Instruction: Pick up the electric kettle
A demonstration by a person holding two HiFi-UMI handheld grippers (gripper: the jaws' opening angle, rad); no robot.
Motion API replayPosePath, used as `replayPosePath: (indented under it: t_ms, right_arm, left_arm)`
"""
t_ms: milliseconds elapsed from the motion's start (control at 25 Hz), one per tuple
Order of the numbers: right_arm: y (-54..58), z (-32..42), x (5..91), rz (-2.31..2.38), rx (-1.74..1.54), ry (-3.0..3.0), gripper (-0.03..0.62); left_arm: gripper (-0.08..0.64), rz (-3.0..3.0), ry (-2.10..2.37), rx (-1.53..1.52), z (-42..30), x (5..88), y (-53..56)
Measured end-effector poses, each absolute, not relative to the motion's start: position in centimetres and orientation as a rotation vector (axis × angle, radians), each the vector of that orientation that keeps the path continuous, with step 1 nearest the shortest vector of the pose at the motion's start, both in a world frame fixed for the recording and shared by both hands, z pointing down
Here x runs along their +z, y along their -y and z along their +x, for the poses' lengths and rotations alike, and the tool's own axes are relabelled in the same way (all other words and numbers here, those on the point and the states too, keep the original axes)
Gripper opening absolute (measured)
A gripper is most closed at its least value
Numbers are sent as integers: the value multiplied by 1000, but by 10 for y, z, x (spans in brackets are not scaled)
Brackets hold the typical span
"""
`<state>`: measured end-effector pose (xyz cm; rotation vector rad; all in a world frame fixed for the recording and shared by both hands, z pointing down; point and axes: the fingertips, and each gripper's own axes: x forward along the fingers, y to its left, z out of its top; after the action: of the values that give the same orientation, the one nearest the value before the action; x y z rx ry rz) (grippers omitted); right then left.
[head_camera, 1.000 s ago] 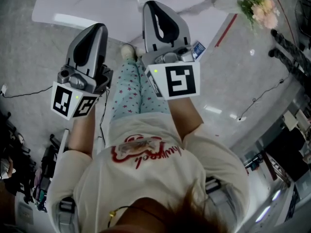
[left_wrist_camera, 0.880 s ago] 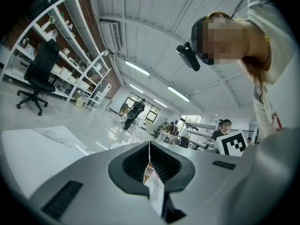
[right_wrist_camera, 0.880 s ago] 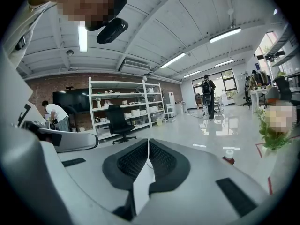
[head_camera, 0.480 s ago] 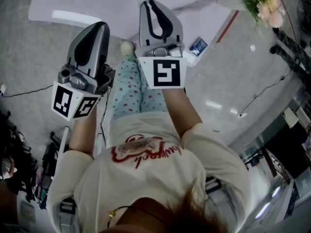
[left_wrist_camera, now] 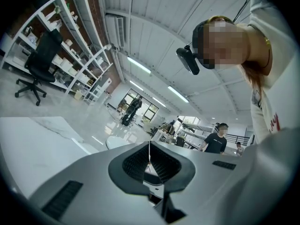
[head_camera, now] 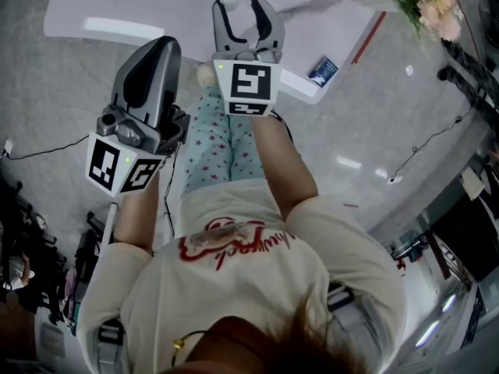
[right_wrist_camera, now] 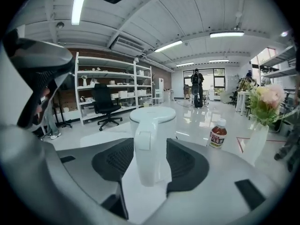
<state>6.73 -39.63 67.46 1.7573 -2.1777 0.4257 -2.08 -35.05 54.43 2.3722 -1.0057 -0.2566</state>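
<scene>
On the table (head_camera: pixel 101 10) dead ahead, kettle (right_wrist_camera: pixel 152 116) stands upright, its vertical handle (right_wrist_camera: pixel 149 170) between my right gripper's (right_wrist_camera: pixel 149 146) jaws, just opened and spread wide, not gripping; left gripper (left_wrist_camera: pixel 149 165), pressed together, sits farther off.

The white table (right_wrist_camera: pixel 97 138) bears the electric kettle (right_wrist_camera: pixel 152 118), handle between the jaws of the right gripper (right_wrist_camera: pixel 150 148). A bottle (right_wrist_camera: pixel 217 135) and a vase (right_wrist_camera: pixel 255 146) stand right of them.

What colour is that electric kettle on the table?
The kettle is plain white all over, handle and lid included. It shows best in the right gripper view.
</scene>
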Motion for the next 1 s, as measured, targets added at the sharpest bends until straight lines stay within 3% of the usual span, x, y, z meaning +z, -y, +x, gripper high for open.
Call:
replayPosePath:
  t_ms: [760,880,1000]
  right_arm:
    - [436,74,755,1808,461,2012,204]
    - [434,74,755,1814,449,1996,112]
    - [432,75,753,1814,418,1983,109]
  left_arm:
    - [13,2317,927,-239,-20,576,345]
    - [13,2316,903,-250,-16,575,341]
    - [13,2317,890,-256,-15,573,339]
